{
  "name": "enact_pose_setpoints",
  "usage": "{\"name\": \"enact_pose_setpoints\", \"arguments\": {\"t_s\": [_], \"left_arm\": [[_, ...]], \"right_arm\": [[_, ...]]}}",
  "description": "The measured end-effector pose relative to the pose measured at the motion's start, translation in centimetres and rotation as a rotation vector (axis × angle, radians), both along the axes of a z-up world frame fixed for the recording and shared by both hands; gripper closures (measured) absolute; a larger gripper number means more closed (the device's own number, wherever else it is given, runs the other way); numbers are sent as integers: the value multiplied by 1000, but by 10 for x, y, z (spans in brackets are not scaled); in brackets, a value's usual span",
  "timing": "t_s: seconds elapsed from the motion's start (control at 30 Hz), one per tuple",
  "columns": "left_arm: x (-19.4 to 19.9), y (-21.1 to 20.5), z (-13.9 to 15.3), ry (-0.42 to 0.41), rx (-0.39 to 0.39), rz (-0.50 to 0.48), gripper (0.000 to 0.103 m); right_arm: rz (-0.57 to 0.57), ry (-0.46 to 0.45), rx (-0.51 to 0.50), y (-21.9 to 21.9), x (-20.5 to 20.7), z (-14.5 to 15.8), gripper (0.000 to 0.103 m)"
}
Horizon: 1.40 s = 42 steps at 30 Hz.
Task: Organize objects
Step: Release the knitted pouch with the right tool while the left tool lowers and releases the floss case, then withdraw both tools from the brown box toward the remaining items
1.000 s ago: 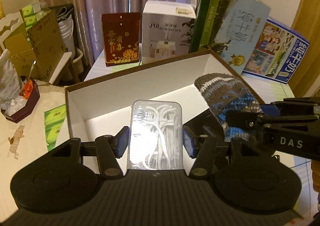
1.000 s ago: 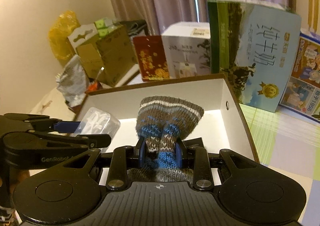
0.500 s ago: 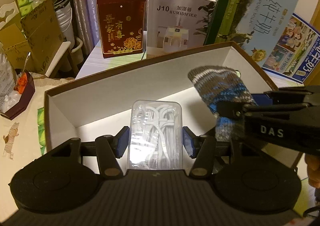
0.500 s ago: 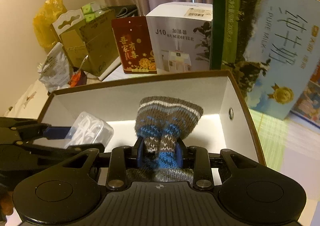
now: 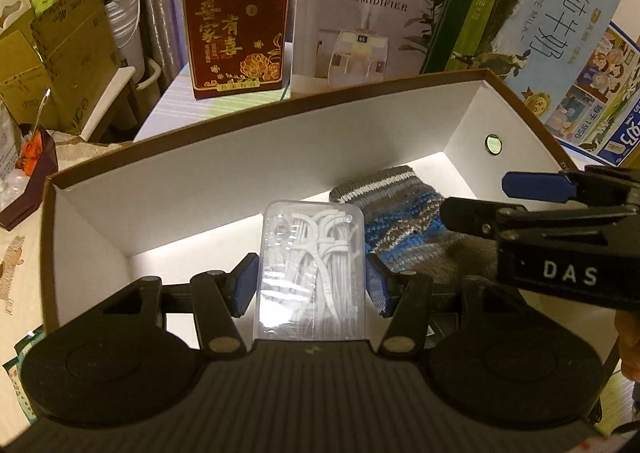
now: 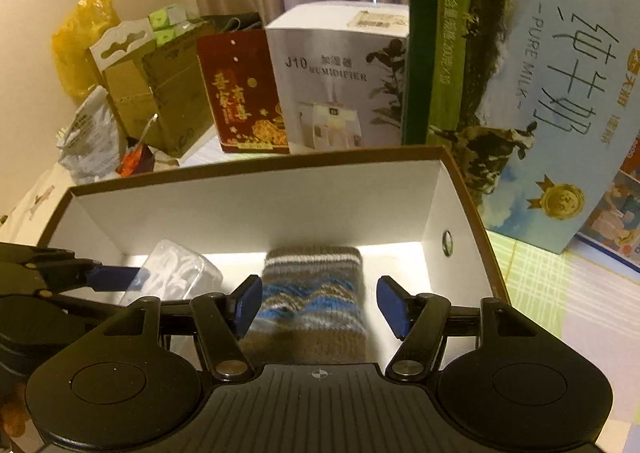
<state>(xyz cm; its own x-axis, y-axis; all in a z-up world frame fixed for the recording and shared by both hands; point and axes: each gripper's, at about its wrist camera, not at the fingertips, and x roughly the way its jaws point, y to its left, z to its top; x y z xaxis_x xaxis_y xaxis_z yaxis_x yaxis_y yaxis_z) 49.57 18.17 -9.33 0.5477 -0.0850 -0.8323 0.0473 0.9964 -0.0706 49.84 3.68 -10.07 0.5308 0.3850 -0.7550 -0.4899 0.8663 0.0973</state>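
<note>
Sock (image 6: 312, 293) base behind right tongs (image 6: 319, 303)

2 close wrist views, shared box (image 5: 280, 157)

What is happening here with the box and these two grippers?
A person is putting small things into an open cardboard box with two hand-held grippers. The left gripper is shut on a clear case of floss picks, held over the inside of the box. The right gripper is open, with its jaws apart on either side of a knitted sock that lies on the box floor, beside the case.
</note>
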Motion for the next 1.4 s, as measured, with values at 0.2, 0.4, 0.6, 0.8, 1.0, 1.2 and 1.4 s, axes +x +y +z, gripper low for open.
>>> {"name": "enact_pose_setpoints", "arguments": {"t_s": [0.2,0.4,0.6,0.8,1.0,1.2,1.4], "left_arm": [[10,-7,-13,25,-6,0,51],[16,-3,-17,32,-16,31,46],[12,-1,-7,17,-1,28,33],[0,-1,8,-11,24,14,27],[-14,1,28,-38,18,16,26],[-34,-2,53,-75,14,12,26],[-63,-3,77,-118,1,10,24]], "right_arm": [[-8,11,2,-6,0,-3,42],[-6,20,5,-10,-3,-4,42],[5,30,11,-14,-9,-1,41],[20,23,24,-17,-21,7,32],[21,19,51,-21,-35,19,30],[8,17,67,-26,-50,31,20],[-8,-1,113,-36,-74,49,15]]}}
